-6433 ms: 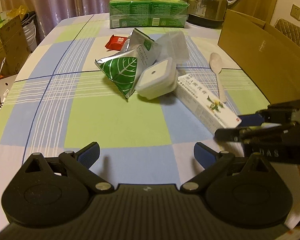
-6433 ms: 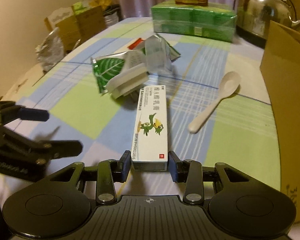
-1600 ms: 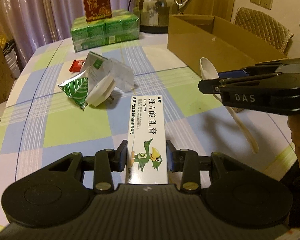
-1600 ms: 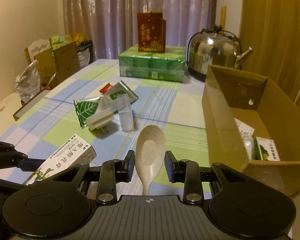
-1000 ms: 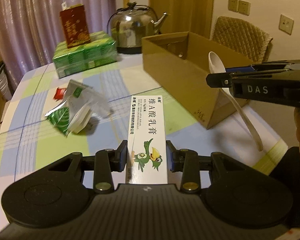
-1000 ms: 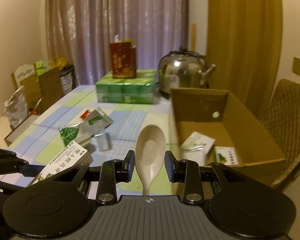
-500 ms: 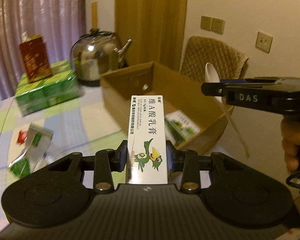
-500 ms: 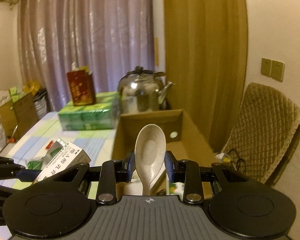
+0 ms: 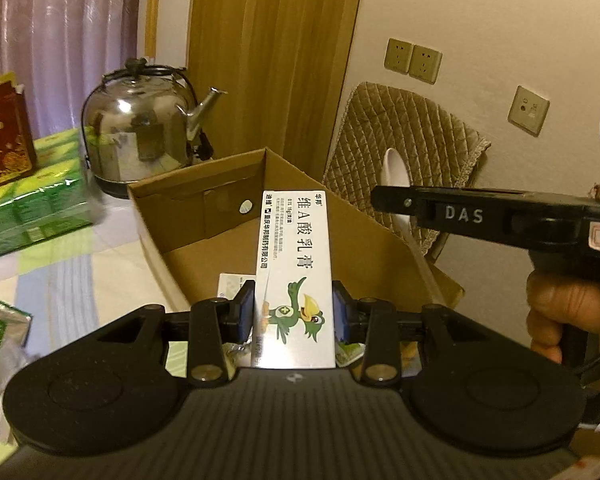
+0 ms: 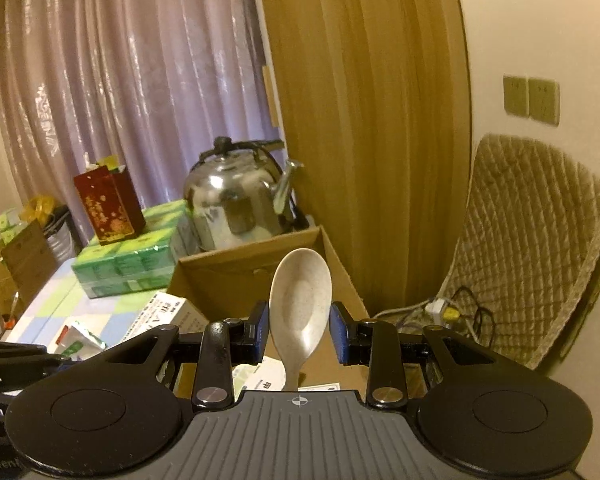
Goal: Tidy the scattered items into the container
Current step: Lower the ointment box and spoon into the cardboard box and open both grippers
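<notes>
While both are held above the cardboard box [image 9: 204, 216], ointment carton [image 9: 294, 276] clamped in left gripper [image 9: 294, 318], beige spoon [image 10: 300, 304] pinched in right gripper [image 10: 299, 334].

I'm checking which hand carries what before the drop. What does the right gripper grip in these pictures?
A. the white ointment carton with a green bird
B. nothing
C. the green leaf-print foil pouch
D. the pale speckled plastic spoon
D: in the right wrist view the right gripper is closed on the pale speckled plastic spoon, above the open brown cardboard box.
</notes>
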Demonstrator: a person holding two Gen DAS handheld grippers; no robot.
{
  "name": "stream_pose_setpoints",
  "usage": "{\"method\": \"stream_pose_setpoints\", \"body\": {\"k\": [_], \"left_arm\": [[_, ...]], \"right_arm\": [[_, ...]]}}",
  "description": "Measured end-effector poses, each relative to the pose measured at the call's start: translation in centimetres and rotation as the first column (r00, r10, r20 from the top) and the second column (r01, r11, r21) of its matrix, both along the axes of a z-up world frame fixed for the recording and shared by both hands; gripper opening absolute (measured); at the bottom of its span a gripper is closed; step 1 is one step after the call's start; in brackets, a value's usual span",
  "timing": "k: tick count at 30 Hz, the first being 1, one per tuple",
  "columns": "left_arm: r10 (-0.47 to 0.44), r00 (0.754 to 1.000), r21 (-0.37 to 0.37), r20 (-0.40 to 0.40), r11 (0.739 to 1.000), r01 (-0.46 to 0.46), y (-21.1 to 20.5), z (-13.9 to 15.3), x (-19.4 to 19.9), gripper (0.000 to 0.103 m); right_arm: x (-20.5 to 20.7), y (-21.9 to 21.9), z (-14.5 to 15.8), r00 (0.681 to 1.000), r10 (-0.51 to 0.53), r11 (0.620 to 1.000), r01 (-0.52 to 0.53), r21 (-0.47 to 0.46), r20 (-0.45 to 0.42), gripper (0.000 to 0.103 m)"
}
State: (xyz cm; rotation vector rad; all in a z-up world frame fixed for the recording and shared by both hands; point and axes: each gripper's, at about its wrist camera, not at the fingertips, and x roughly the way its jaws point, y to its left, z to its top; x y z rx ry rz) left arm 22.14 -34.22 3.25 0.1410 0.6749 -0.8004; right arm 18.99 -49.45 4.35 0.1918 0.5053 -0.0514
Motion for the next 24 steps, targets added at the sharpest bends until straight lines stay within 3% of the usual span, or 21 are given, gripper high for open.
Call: {"method": "stream_pose_setpoints", "body": {"k": [11, 24], "left_arm": [[0.011, 0.999, 0.053, -0.052, 0.999, -0.008, -2.3, -3.8, 3.7, 0.033], [-0.004, 0.998, 0.103, -0.068, 0.995, 0.011, -3.1, -5.7, 4.0, 0.033]], "right_arm": [[4.2, -1.4, -3.7, 0.996, 0.012, 0.999, -0.009, 0.035, -0.085, 0.029], [5.1, -1.6, -5.8, 0.991, 0.017, 0.999, -0.012, 0.045, -0.131, 0.029]]}}
